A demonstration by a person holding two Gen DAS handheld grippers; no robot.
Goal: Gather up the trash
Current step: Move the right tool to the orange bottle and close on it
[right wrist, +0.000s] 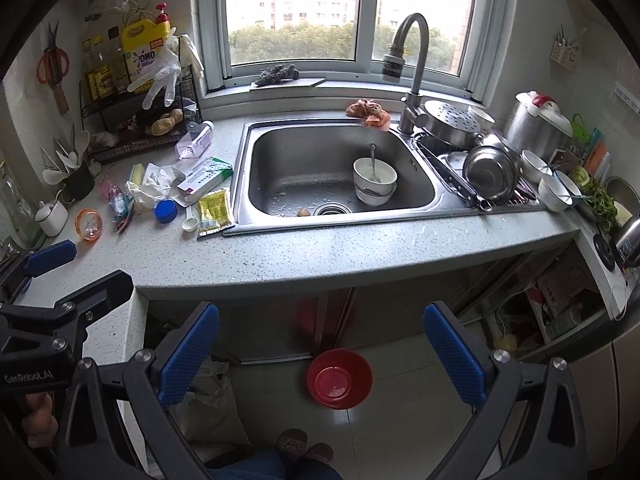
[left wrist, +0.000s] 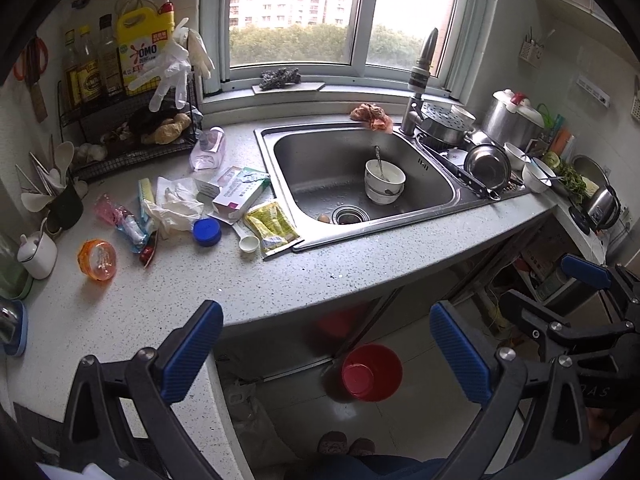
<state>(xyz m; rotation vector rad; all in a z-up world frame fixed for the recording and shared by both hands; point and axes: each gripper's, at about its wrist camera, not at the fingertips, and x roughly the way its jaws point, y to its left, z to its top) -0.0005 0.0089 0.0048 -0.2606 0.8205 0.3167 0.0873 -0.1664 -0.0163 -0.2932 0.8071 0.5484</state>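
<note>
Trash lies on the grey counter (left wrist: pixel 280 276) left of the sink: a yellow sachet (left wrist: pixel 272 225), a white-green box (left wrist: pixel 240 192), crumpled white plastic (left wrist: pixel 174 204), a blue cap (left wrist: pixel 207 232), a white scoop (left wrist: pixel 247 240), a pink wrapper (left wrist: pixel 116 216) and an orange round lid (left wrist: pixel 97 260). The same pile shows in the right wrist view, with the sachet (right wrist: pixel 215 210) and box (right wrist: pixel 206 180). A red bin (left wrist: pixel 371 372) stands on the floor under the counter, also in the right wrist view (right wrist: pixel 339 378). My left gripper (left wrist: pixel 326 356) is open and empty before the counter edge. My right gripper (right wrist: pixel 320 356) is open and empty above the bin.
The steel sink (left wrist: pixel 320 160) holds stacked white bowls (left wrist: pixel 384 182) with a spoon. A dish rack with pots (left wrist: pixel 480 148) stands to the right. A wire shelf of bottles (left wrist: pixel 108 80) stands at the back left. A utensil cup (left wrist: pixel 64 204) and white jar (left wrist: pixel 38 254) stand at the far left.
</note>
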